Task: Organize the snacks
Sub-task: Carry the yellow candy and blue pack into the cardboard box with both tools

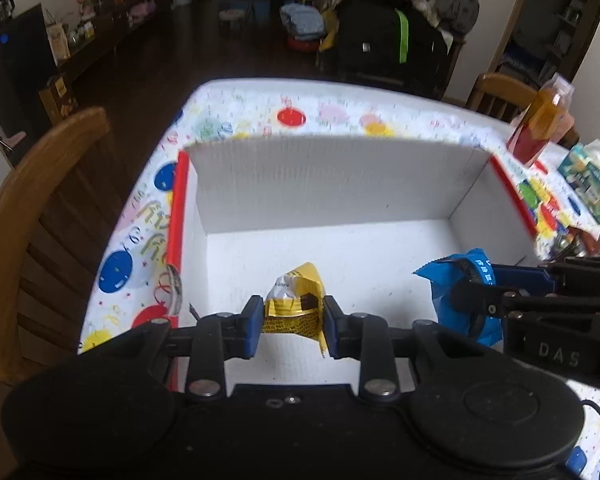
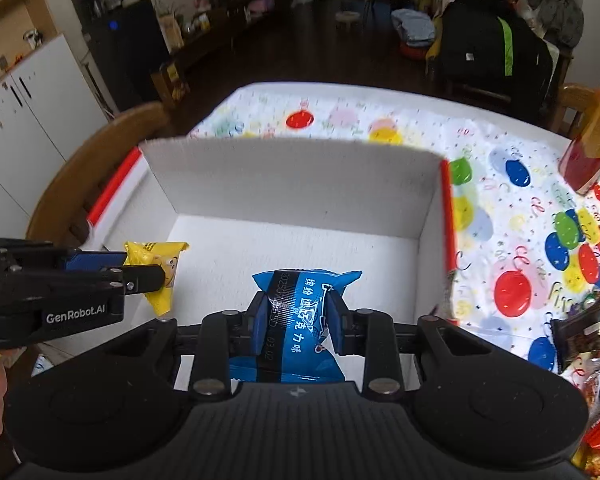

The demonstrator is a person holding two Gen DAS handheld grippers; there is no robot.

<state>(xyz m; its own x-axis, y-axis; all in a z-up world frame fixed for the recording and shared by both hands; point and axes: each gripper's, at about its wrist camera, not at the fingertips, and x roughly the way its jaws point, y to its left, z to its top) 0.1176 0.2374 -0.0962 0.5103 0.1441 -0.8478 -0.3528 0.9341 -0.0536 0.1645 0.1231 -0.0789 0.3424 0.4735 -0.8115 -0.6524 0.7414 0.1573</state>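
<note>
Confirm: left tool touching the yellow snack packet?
Touching. Left wrist view: the left tool has both pads pressed against the yellow snack packet, pinching it over the white box.

Inside the white box (image 2: 292, 184) the floor ahead of me lies bare up to its tall far wall, which blocks passage forward. My left gripper (image 2: 156, 276) crowds the box's left side. Right of the box, a bottle (image 2: 592, 136) and loose snack packets (image 2: 588, 328) clutter the tablecloth (image 2: 500, 208).

Glossy foil blue packet (image 2: 300, 320); matt white corrugated-card box (image 1: 332, 176); varnished wooden chair (image 1: 40, 216).
</note>
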